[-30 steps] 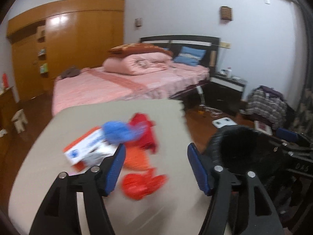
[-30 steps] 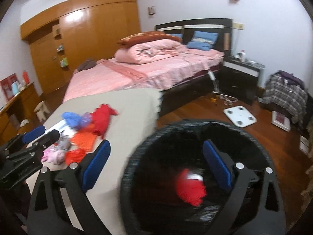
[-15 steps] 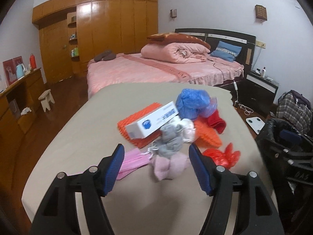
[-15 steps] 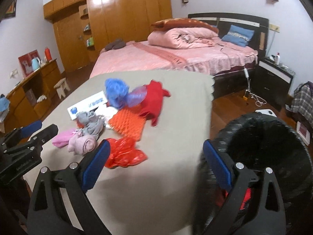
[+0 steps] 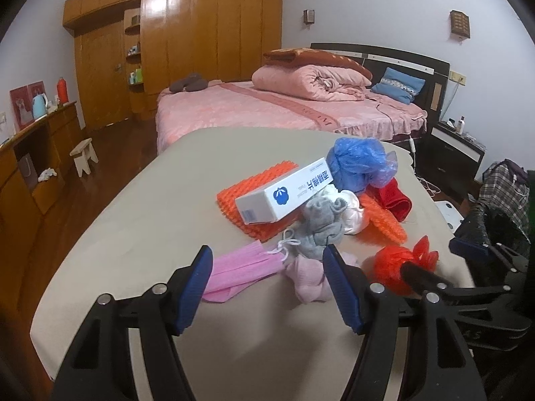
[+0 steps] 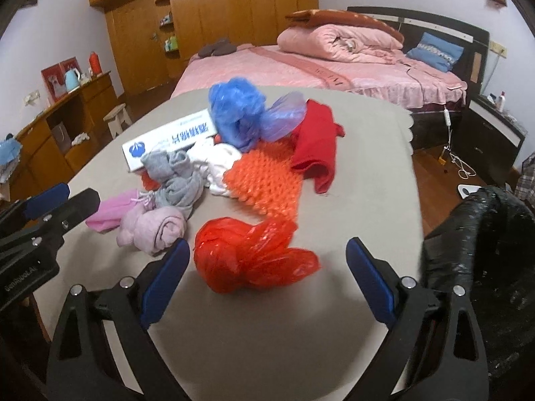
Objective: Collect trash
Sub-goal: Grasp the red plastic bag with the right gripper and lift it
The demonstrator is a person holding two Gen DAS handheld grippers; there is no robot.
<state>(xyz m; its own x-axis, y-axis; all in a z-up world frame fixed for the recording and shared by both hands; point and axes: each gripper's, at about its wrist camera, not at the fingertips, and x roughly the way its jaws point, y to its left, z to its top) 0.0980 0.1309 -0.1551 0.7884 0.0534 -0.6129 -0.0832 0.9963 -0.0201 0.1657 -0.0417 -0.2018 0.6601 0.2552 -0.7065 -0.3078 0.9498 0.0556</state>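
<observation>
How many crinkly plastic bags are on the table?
2 I can be sure of. The red bag lies nearest, in front of the right gripper. The blue bag sits at the far end, beside the red cloth. Others may hide underneath.

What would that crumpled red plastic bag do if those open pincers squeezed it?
The red plastic bag looks thin and crinkled, so it would probably squash flat and weigh almost nothing. Its glossy film may slip between the right gripper pads. Loose folds stick out, so part may dangle when lifted.
</observation>
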